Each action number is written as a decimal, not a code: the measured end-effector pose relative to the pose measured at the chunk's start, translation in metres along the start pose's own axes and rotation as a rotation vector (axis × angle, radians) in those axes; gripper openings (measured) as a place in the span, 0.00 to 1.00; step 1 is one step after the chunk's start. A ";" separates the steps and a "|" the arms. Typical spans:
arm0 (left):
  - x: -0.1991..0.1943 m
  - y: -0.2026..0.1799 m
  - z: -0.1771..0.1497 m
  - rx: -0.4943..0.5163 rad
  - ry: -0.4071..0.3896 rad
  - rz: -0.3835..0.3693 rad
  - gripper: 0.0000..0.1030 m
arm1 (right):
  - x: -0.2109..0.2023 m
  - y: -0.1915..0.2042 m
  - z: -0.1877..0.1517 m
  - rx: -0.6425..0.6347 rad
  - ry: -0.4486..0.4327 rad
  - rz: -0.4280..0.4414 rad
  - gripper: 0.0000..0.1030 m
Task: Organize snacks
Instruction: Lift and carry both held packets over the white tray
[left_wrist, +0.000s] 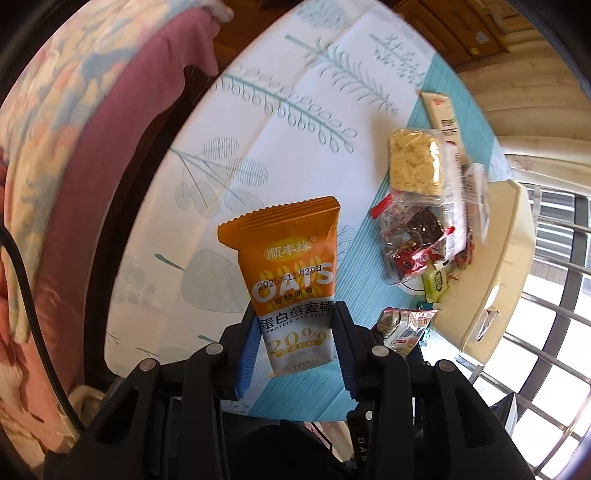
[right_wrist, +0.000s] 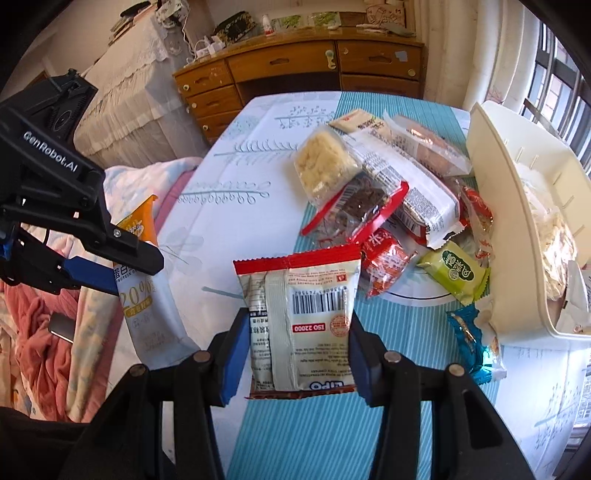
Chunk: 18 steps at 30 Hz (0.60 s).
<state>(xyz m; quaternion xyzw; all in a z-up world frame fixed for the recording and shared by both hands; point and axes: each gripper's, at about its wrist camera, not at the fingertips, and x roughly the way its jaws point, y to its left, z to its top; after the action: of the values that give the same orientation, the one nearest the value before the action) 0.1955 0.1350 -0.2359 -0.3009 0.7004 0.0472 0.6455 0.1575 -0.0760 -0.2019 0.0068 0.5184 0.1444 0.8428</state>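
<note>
Left wrist view: the left tool (left_wrist: 295, 334) clenches an orange oat bar packet (left_wrist: 291, 273) above the table (left_wrist: 295, 110).

Right wrist view: the right tool (right_wrist: 295, 343) grips a red-edged snack packet (right_wrist: 301, 321) above the table's near edge, beside the snack pile (right_wrist: 388, 195) and white basket (right_wrist: 502, 192).

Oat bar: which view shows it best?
Left wrist: the oat bar faces the camera, label readable, held in the left tool. Right wrist shows it edge-on, partly behind that tool.

We cannot read the small print low on the oat bar packet (left_wrist: 291, 280); the left gripper's pads (left_wrist: 248, 343) cover its sides. At right, the white basket (right_wrist: 498, 206) runs off the frame; its contents blur.
</note>
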 end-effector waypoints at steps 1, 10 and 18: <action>-0.008 0.000 -0.002 0.022 -0.021 -0.002 0.35 | -0.004 0.002 0.000 0.008 -0.010 -0.003 0.48; -0.062 -0.007 -0.018 0.230 -0.208 -0.031 0.35 | -0.041 0.009 0.000 0.109 -0.107 -0.039 0.48; -0.087 -0.035 -0.040 0.406 -0.334 -0.068 0.35 | -0.077 -0.008 -0.001 0.197 -0.177 -0.031 0.48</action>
<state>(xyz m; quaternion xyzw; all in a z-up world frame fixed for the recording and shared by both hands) 0.1765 0.1198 -0.1368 -0.1767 0.5690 -0.0668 0.8003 0.1256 -0.1029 -0.1365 0.0942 0.4536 0.0785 0.8827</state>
